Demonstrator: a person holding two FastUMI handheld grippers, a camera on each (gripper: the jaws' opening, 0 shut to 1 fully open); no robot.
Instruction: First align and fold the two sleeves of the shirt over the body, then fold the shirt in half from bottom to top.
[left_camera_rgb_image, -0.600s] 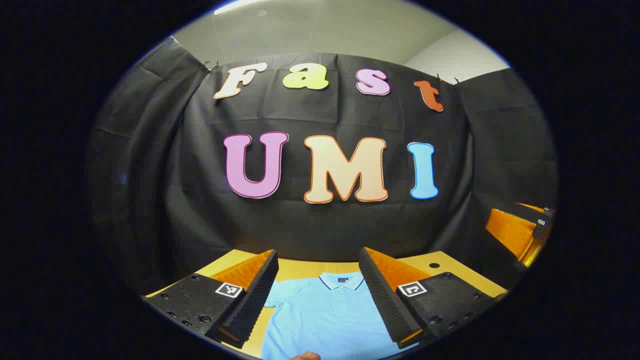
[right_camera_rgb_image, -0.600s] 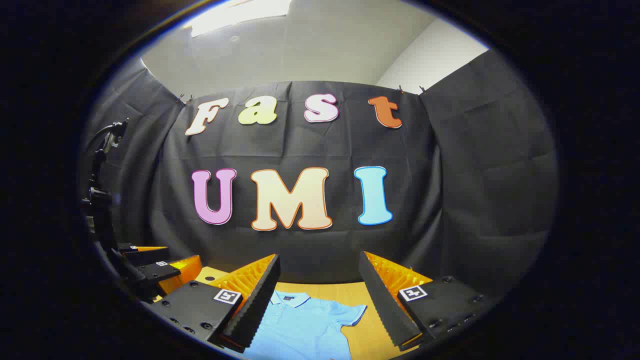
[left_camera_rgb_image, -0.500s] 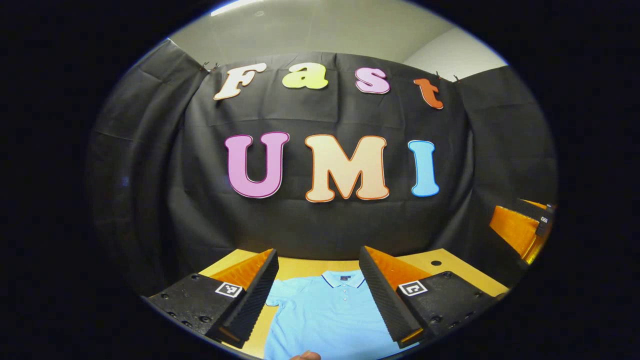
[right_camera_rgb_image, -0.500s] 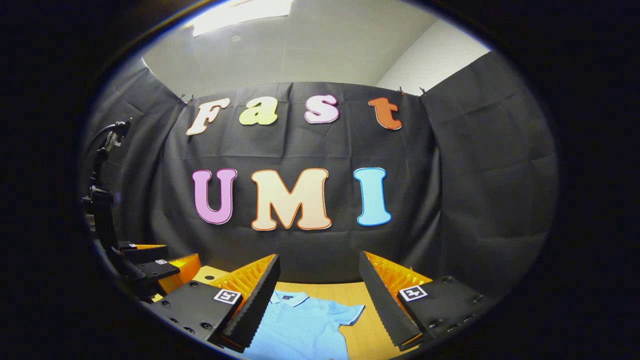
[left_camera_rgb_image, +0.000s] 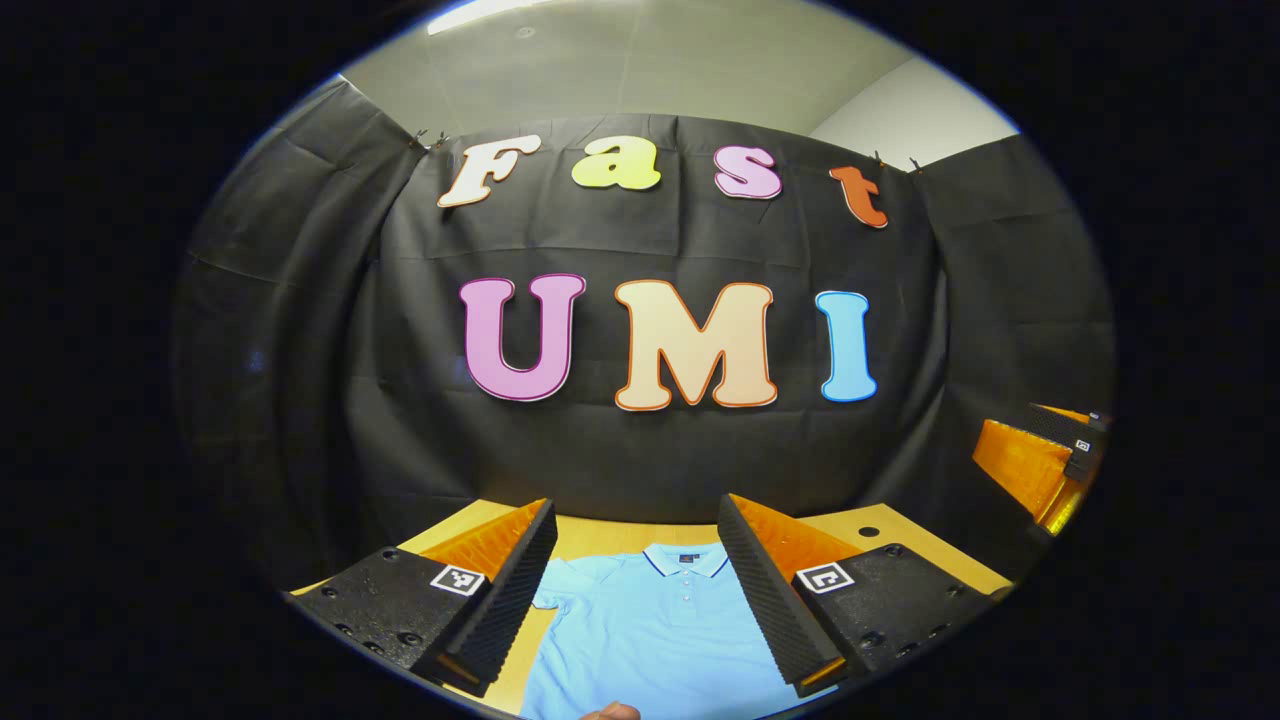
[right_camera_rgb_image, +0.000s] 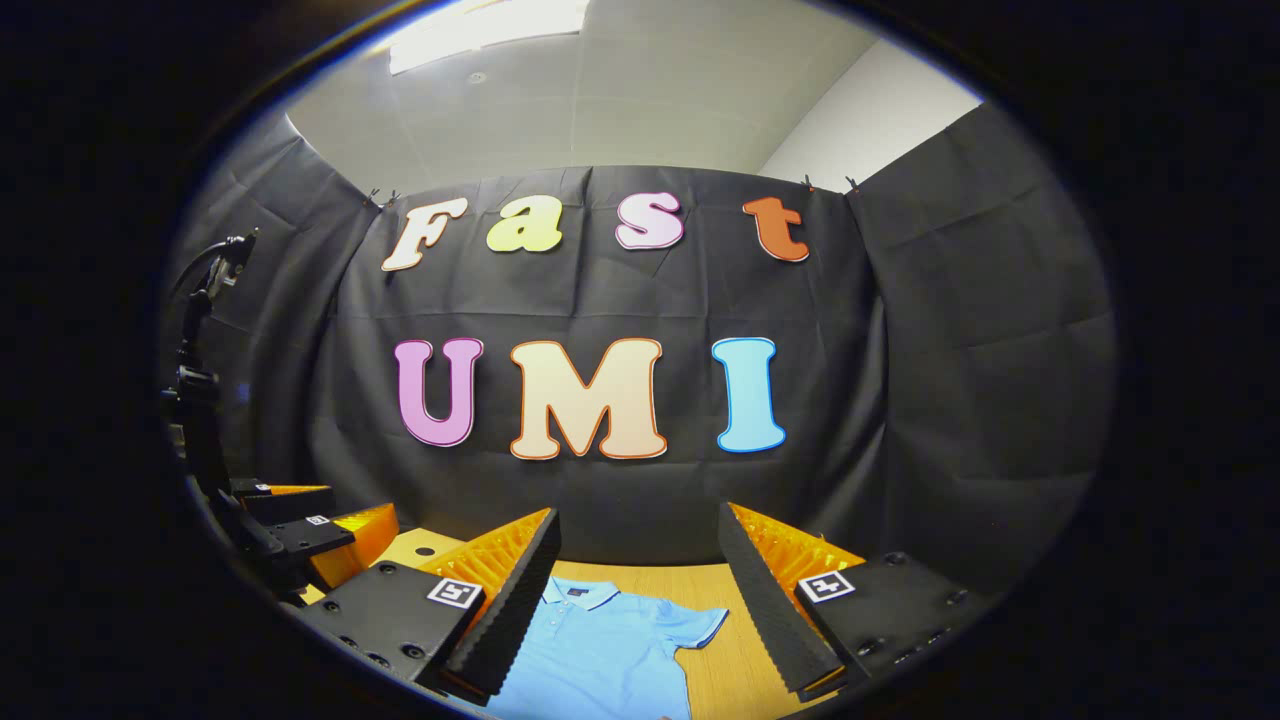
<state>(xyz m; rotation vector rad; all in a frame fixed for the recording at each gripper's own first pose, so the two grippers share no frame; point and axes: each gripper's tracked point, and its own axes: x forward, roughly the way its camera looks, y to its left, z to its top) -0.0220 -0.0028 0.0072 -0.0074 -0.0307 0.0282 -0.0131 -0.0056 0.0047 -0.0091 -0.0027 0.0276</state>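
the left gripper hangs above the table with its two fingers spread wide, and nothing is between them or touching them. the right gripper stands the same way, fingers wide apart and empty, raised over the wooden table. the light blue polo shirt lies flat on the table, face up, with the collar toward the booth's back wall and the buttons running down the middle. in the left gripper view the shirt's body sits right in the gap between the fingers, and one short sleeve shows beside the left finger. in the right gripper view the shirt lies more to the left of the gap, and its other sleeve spreads out on bare wood, with free table on its right side up to the far edge at the black cloth. the left gripper view also shows a small round hole in the table and the right gripper far at the right edge. the right gripper view shows the left gripper at the left, above the table, and a dark stand with cables behind it.
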